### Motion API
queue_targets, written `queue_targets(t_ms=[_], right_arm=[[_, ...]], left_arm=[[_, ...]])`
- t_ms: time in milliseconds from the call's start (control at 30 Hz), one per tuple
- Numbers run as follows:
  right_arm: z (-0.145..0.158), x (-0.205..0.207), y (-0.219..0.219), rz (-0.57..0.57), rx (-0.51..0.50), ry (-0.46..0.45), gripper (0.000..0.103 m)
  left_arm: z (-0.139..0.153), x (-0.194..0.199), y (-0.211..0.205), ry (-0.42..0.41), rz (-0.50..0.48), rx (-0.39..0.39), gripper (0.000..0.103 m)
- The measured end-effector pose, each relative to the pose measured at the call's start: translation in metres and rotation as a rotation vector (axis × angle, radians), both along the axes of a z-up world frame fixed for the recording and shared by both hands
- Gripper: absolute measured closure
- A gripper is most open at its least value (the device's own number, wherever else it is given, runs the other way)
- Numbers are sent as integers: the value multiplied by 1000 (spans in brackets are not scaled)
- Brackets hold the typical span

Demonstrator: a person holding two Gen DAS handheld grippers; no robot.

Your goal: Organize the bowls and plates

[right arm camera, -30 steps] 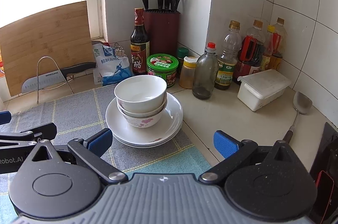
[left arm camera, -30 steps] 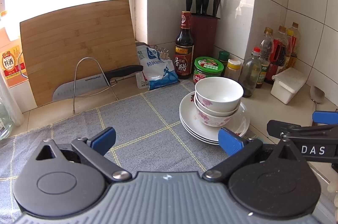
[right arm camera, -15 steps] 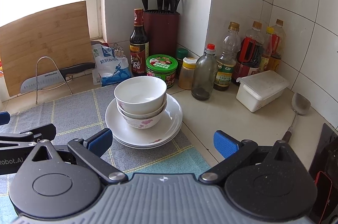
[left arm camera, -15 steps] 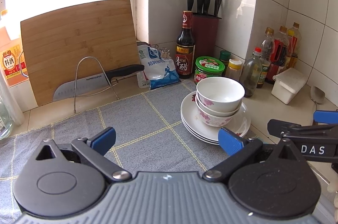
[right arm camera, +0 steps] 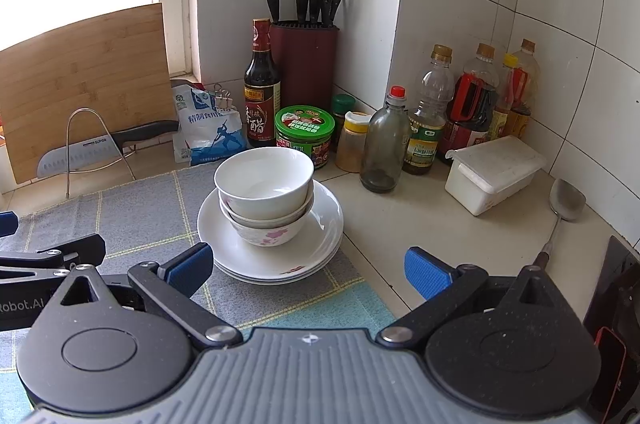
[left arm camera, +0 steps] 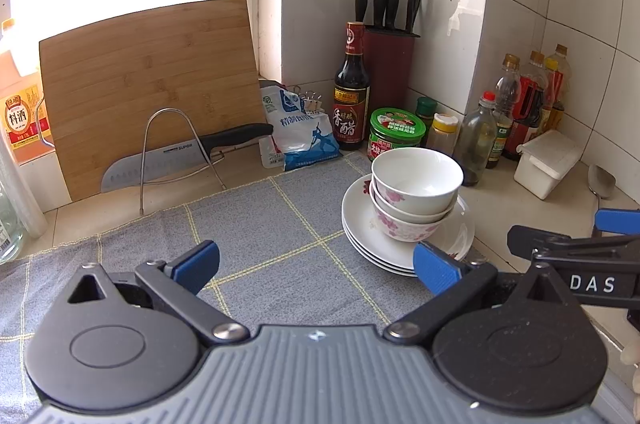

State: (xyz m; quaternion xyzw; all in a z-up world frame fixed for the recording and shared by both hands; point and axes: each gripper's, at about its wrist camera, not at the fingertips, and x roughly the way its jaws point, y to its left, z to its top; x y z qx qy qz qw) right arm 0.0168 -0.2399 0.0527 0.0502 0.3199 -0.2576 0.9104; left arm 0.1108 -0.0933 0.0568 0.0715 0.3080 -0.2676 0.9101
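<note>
Barely moved since a second ago: both views nudged a touch closer to the dish stack, dishes themselves sitting exactly where they were. Left gripper [left arm camera: 316, 264] spread wide, nothing between the blue pads, hanging over the grey checked mat [left arm camera: 256, 224] just left of the stack. Right gripper [right arm camera: 308, 270] also wide open and empty, parked right in front of the stack, its left pad just shy of the plate rim. Stack itself: two bowls nested, plain white bowl [right arm camera: 264, 180] sitting inside the floral bowl [right arm camera: 266, 232], both on a pile of white plates [right arm camera: 320, 244]. Plates on the right edge of the mat, partly hanging over onto the bare counter [right arm camera: 408, 224]. Behind the stack, green-lidded jar [right arm camera: 305, 134] almost touching the top bowl's outline, dark vinegar bottle [right arm camera: 262, 84] and red knife block [right arm camera: 304, 64] further back in the corner. Off to the left of the stack, bamboo cutting board [left arm camera: 148, 84] leaning on the wall with a Supor knife [left arm camera: 160, 160] across a wire rack. To the right of the stack, white lidded box [right arm camera: 494, 172] and a metal spoon [right arm camera: 566, 202] on the counter.
</note>
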Motion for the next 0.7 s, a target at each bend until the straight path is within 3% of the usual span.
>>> queue_targets(t_ms=[700], right_arm=[[2,-3,-3,-8,-4,3,0]], left_arm=[[1,-1,-3,0,1,2,1]])
